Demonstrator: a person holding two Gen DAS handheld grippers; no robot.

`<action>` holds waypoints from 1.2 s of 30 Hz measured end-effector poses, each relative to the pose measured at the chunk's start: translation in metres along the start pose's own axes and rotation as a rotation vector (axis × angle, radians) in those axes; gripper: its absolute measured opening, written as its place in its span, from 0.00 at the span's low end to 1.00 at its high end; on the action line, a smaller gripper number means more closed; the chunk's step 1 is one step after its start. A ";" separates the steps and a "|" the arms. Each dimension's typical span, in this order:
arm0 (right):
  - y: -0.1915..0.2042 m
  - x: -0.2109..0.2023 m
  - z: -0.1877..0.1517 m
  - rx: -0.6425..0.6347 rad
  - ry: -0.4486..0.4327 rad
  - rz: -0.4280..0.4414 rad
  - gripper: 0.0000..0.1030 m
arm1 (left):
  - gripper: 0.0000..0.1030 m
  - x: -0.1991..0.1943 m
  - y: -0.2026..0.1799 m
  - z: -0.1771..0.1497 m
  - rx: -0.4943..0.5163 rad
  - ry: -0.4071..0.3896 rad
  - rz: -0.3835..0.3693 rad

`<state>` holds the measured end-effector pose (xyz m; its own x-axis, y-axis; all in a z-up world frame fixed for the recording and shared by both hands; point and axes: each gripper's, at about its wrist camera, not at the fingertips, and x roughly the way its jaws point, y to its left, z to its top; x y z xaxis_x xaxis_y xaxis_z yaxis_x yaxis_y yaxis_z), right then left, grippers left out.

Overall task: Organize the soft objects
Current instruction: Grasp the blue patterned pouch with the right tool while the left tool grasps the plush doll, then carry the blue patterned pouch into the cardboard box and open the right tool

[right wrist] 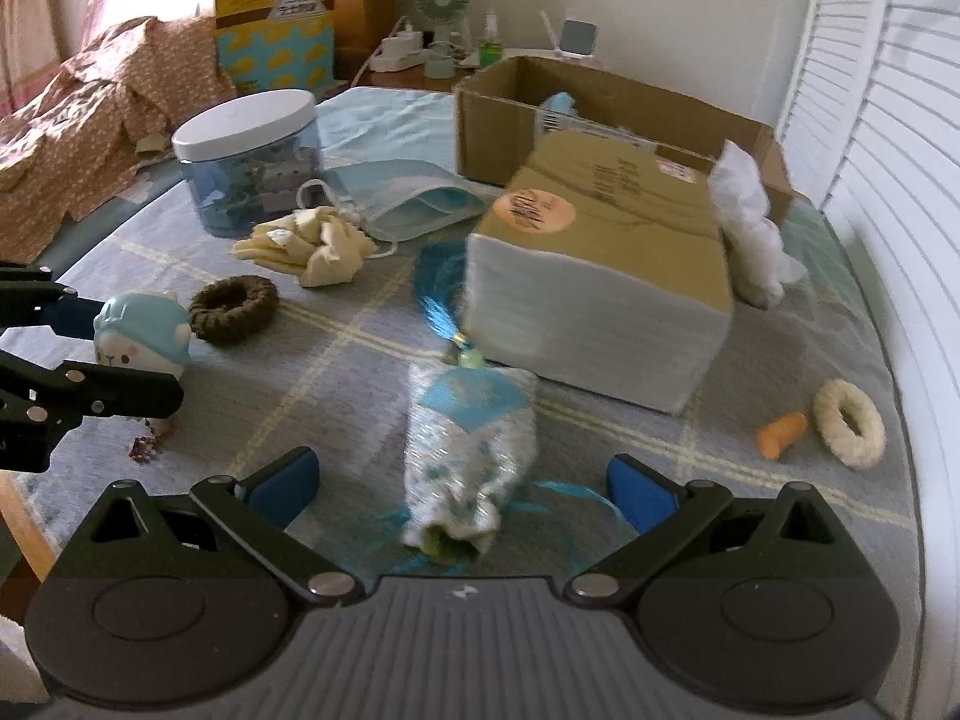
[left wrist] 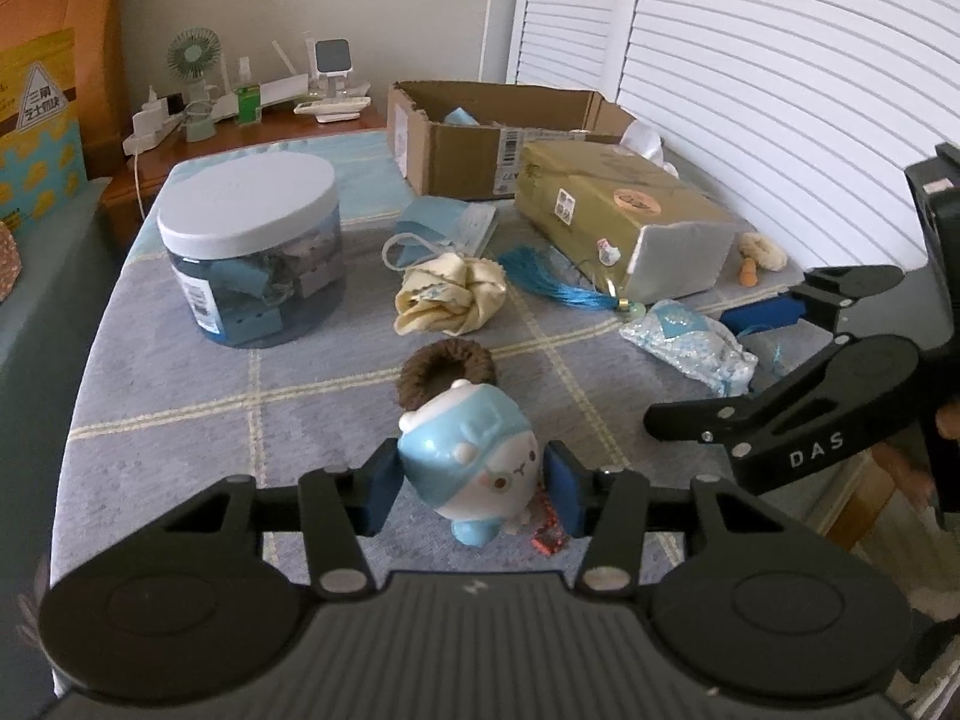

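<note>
blue-white squishy figure: on checked cloth, pinched between left gripper pads. right gripper: jaws wide, straddling sequined pouch, not touching. brown scrunchie behind figure.

left gripper: black linkage, silver rivets | blue pads | right gripper: same

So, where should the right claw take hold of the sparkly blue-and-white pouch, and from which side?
Probably across the middle of the pouch, coming down from above. It lies flat, lengthwise between the open pads of the right claw, so its narrow width should fit them. Avoid the tassel end beside the tissue pack.
</note>
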<state>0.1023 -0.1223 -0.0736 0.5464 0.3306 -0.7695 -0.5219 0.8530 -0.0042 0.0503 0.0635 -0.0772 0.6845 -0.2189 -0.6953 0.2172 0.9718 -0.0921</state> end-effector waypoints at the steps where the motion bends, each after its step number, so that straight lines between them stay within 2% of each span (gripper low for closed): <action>1: 0.001 0.001 0.001 -0.008 0.001 0.006 1.00 | 0.49 0.000 0.000 0.000 -0.001 0.002 0.001; 5: 0.006 0.003 0.007 -0.039 0.008 0.014 0.99 | 0.49 0.000 0.003 0.000 -0.004 0.007 -0.007; 10: 0.006 -0.001 0.012 -0.040 0.022 0.030 0.80 | 0.49 0.000 0.003 0.001 0.004 0.012 -0.020; 14: 0.005 -0.003 0.014 -0.035 0.034 0.017 0.72 | 0.49 0.000 0.005 0.002 0.013 0.021 -0.036; 19: 0.003 -0.006 0.016 -0.032 0.042 0.008 0.54 | 0.49 -0.002 0.008 0.004 0.010 0.043 -0.062; 22: 0.003 -0.007 0.017 -0.035 0.049 0.005 0.46 | 0.49 -0.004 0.009 0.006 0.019 0.046 -0.068; 36: 0.000 -0.024 0.014 -0.042 0.052 -0.016 0.42 | 0.49 -0.006 0.002 0.017 0.065 0.053 -0.107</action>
<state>0.0985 -0.1239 -0.0462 0.5205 0.2950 -0.8013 -0.5415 0.8396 -0.0426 0.0586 0.0653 -0.0614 0.6177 -0.3141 -0.7210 0.3329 0.9350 -0.1221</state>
